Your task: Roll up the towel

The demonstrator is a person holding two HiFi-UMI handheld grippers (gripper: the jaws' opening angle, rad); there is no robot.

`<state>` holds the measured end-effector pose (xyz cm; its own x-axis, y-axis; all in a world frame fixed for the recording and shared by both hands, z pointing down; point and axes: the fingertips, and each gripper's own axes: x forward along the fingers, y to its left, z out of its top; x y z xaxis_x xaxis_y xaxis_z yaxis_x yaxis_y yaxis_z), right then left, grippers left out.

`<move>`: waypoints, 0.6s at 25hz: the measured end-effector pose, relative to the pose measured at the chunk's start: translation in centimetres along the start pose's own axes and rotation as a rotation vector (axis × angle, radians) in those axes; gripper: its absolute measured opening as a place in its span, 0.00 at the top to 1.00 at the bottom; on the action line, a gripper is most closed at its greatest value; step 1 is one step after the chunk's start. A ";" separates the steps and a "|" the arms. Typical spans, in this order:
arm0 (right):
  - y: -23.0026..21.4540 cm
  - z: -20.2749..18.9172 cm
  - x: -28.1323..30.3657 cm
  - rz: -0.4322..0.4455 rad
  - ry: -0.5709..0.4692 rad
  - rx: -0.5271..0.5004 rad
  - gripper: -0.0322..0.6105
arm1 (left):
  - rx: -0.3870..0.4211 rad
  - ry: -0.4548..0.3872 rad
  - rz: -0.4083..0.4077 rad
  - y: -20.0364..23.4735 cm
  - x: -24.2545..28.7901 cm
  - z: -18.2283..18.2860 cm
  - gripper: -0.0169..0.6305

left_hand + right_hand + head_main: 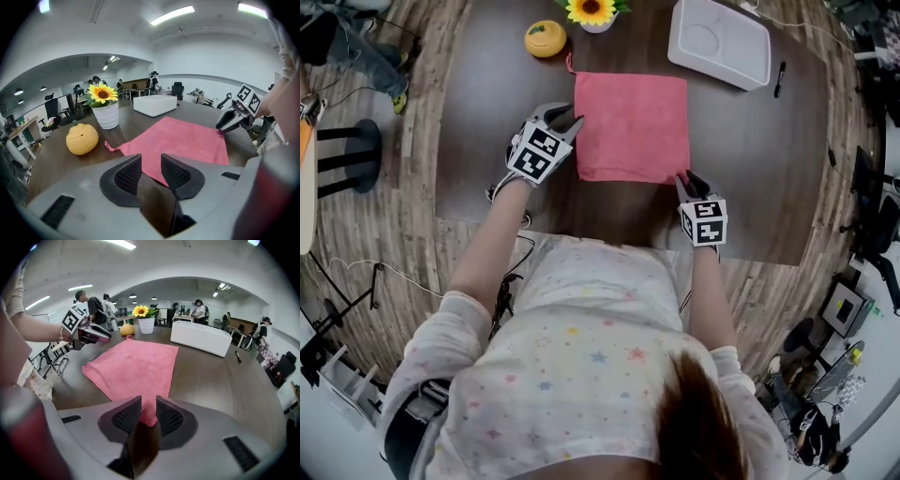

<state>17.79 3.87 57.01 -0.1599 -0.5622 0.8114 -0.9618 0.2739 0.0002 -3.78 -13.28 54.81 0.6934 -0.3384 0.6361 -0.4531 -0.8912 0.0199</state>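
Observation:
A pink towel point(633, 127) point(183, 140) point(136, 364) lies spread flat on the dark table point(497, 122). My left gripper point(565, 120) point(151, 171) sits just off the towel's left edge. Its jaws stand a little apart with nothing between the pads, and the towel's near left corner shows just past them. My right gripper point(689, 181) point(148, 411) is at the towel's near right corner, and the pink corner is pinched between its jaws. Each gripper shows in the other's view: the left gripper point(91, 333) and the right gripper point(232, 119).
A yellow orange-shaped pot point(545, 38) point(82, 138) and a sunflower in a white pot point(592, 11) point(107, 110) stand beyond the towel's far left corner. A white tray point(719, 42) point(201, 338) sits at the far right, with a black pen point(779, 79) beside it. People stand in the background.

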 end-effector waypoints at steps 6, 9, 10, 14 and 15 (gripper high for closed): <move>-0.9 0.9 0.8 -0.038 -0.012 0.074 0.79 | 0.060 0.042 0.046 4.7 4.8 1.9 0.79; -1.8 2.6 1.7 -0.049 -0.033 0.080 0.79 | 0.099 0.096 0.037 5.4 6.4 1.7 0.79; -2.0 3.1 2.1 -0.051 -0.035 0.074 0.79 | 0.110 0.117 0.033 5.5 6.8 1.5 0.79; -2.6 5.3 3.7 -0.045 -0.047 0.055 0.79 | 0.113 0.142 0.022 5.5 7.4 1.0 0.78; -2.8 5.9 4.1 -0.041 -0.054 0.054 0.79 | 0.112 0.137 0.023 5.5 7.4 1.0 0.78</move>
<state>18.53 -3.85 56.89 -0.1309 -0.6139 0.7784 -0.9781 0.2080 -0.0004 -0.54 -21.02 58.85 0.5973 -0.3219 0.7346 -0.3976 -0.9143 -0.0773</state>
